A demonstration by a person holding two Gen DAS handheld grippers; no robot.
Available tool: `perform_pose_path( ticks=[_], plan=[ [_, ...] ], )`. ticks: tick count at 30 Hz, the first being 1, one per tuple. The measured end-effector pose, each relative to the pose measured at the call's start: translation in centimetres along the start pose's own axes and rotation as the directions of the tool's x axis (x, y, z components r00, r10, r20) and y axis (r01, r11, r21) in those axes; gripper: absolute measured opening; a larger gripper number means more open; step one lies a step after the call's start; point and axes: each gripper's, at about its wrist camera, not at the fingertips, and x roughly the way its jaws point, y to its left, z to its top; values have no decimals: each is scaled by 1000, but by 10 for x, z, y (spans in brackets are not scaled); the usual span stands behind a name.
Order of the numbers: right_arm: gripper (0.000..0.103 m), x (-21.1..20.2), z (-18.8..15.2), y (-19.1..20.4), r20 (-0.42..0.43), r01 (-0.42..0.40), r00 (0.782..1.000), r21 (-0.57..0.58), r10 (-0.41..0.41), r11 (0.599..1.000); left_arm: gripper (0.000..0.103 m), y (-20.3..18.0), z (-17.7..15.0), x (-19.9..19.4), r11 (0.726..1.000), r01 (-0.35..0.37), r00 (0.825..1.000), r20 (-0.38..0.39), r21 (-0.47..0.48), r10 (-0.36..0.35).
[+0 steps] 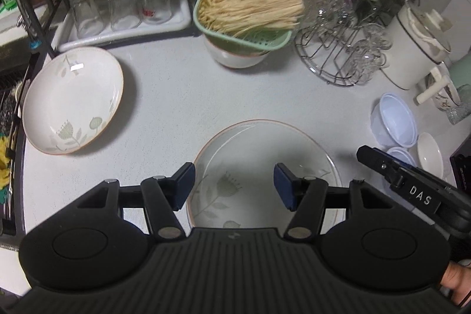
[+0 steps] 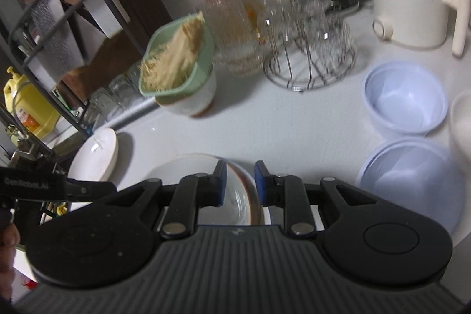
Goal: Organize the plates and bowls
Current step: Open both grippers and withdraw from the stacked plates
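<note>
A deep floral plate with a brown rim lies near the front of the white counter. My left gripper hovers over its near side, open, with nothing between the blue pads. My right gripper is narrowly set with the plate's right rim running between its pads, shut on it. In the left wrist view the right gripper comes in from the right, beside that rim. A second floral plate rests at the counter's left side.
A green colander of noodles sits on a white bowl at the back. Pale plastic bowls and a small white dish stand on the right. A wire glass rack, a tray of glasses and a white pot line the back.
</note>
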Motion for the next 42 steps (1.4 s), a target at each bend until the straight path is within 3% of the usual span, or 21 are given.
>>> perform_pose_path(
  ticks=[13,27,35,42],
  plan=[
    [25,-65,10,12,78,-19,997,-78,25,997,71,-23,-18,-53,999,-6,992,127,31,2],
    [25,-108,2,10,107,-46,992,-173,65,984,75,-54,-52,-86,999,-19,960,279,25,11],
    [25,-103,-7,15,120,-70,987,-268,105,961,76,-47,-65,-72,999,-42,967,249,-13,44],
    [26,-103,-12,15,89,-84,989,-304,116,949,83,-46,-69,-76,998,-53,960,273,-42,62]
  ],
)
